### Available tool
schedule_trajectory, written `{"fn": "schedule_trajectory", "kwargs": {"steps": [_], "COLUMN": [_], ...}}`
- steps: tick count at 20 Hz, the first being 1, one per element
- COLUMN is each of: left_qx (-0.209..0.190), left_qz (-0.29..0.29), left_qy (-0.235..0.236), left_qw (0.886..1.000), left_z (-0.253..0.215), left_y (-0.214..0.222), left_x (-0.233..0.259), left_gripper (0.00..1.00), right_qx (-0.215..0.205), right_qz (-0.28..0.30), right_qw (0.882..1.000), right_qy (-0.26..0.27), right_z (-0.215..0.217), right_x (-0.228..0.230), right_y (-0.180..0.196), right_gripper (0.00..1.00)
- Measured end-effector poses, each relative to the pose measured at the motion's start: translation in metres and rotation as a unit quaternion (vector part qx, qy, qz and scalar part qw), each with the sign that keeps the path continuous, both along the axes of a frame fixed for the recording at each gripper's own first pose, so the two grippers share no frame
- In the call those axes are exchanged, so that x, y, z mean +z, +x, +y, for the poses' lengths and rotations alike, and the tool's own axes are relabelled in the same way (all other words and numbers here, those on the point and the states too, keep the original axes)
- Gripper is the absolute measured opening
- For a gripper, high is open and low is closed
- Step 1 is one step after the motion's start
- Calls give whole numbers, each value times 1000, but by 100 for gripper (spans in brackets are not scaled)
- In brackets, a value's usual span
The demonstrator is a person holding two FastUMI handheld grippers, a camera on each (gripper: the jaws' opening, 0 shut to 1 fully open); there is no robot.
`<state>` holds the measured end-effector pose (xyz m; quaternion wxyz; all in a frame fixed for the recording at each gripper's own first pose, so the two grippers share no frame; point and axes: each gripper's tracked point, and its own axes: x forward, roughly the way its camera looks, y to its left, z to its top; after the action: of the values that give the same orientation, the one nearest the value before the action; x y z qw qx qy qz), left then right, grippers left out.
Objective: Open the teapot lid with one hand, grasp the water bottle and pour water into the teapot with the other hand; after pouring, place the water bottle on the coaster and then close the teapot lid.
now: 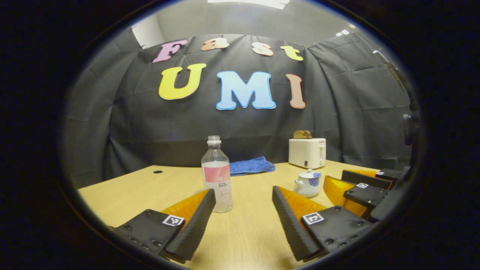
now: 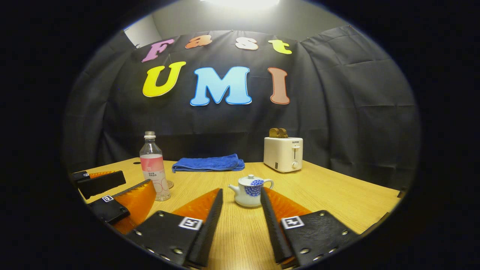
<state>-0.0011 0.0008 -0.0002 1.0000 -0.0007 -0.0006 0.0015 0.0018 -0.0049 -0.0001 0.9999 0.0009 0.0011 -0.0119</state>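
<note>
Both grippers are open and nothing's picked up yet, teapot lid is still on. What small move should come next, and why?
Probably ease the right gripper forward and up over the teapot so its fingers straddle the lid knob. The lid still sits on the pot, which stands just ahead between those open fingers. The left gripper already faces the water bottle, uncapped and upright on the table, so it can wait.

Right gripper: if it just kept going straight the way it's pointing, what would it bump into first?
Most likely the teapot. In the right gripper view it stands on the table just beyond the open right gripper, roughly centred between its fingers, lid on. Depth is hard to judge.
</note>
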Motion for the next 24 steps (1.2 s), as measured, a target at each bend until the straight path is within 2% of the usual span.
{"fn": "schedule_trajectory", "kwargs": {"steps": [2,5,7,14,16,21,24], "left_qx": [0,-1,-14,-2,14,10,22], "left_qz": [0,0,1,0,1,38,32], "left_qy": [0,0,0,0,0,-18,-14], "left_qw": [1000,1000,1000,1000,1000,999,999], "left_z": [0,-1,-6,-3,6,13,23], "left_y": [1,2,2,7,12,39,51], "left_x": [0,-2,-2,-1,-1,-11,0], "left_gripper": [100,100,100,100,100,100,100], "right_qx": [0,-10,-11,-12,-23,-39,-38], "right_qz": [-2,-1,-1,-4,-4,19,45], "right_qw": [1000,1000,1000,1000,1000,999,998], "right_qy": [-1,0,0,9,5,12,15], "right_z": [0,-4,-4,-10,-23,-47,-50], "right_x": [0,-1,0,1,2,7,1], "right_y": [-1,-1,0,1,9,46,73], "right_gripper": [87,87,98,99,99,99,99]}}
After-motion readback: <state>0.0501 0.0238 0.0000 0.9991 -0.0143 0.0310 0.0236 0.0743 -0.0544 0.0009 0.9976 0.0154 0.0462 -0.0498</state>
